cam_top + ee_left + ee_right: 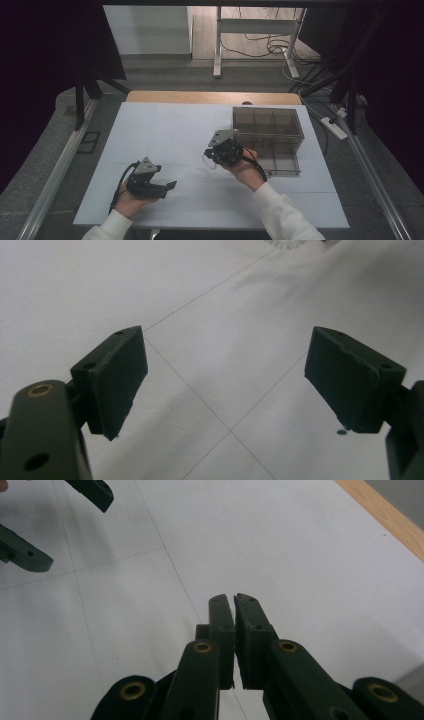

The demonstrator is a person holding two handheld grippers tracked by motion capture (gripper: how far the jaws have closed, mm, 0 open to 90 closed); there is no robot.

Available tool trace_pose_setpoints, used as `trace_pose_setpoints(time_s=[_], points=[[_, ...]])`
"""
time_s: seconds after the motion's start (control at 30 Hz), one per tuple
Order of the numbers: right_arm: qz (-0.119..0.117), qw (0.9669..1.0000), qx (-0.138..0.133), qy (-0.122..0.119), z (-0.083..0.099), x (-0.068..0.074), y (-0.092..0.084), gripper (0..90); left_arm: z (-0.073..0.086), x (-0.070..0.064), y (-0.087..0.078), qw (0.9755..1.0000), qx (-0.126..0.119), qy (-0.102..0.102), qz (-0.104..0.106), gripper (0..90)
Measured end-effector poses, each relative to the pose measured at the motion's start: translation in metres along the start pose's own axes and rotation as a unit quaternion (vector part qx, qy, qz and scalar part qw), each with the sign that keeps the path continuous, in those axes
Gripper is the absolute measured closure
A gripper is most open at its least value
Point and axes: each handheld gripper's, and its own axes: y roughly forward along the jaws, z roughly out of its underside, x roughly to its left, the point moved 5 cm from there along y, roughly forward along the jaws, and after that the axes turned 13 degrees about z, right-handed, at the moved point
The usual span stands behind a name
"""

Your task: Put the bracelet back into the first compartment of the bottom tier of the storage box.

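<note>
White sheet [175, 130] covers the table, matte, faint crease lines crossing it in a grid; bare wood strip [210, 97] along the far edge. Around it: grey carpet, metal rails on both sides, a white desk frame with loose cables at the back, a power strip on the floor at right, black drapes left and right. Left tongs [167, 186] low over the near-left sheet, jaws wide apart, nothing between them; in the left gripper view the pads [117, 377] are flat dark blocks with chipped edges, only sheet under them. Right tongs [212, 156] above mid-sheet, jaws clenched pad to pad, empty; the right gripper view shows a hairline gap and brass rivets on black links. Box [270, 137] sits just right of the right tongs, well apart from the left: smoky clear plastic, rectangular, inner dividers forming a grid of cells. White sleeves on both forearms.
</note>
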Motion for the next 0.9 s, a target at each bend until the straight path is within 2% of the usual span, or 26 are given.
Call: trace_pose_setpoints(time_s=[0.37,0.9], points=[[0.008,0.9999,-0.007,0.010,0.005,-0.009,-0.013,86.2,0.000,0.000,0.001,1.0000,0.001,-0.001,-0.001,17.3],[0.013,0.9996,-0.012,0.020,0.010,-0.016,-0.021,86.2,0.001,0.000,0.002,1.0000,0.002,-0.001,-0.001,17.3]])
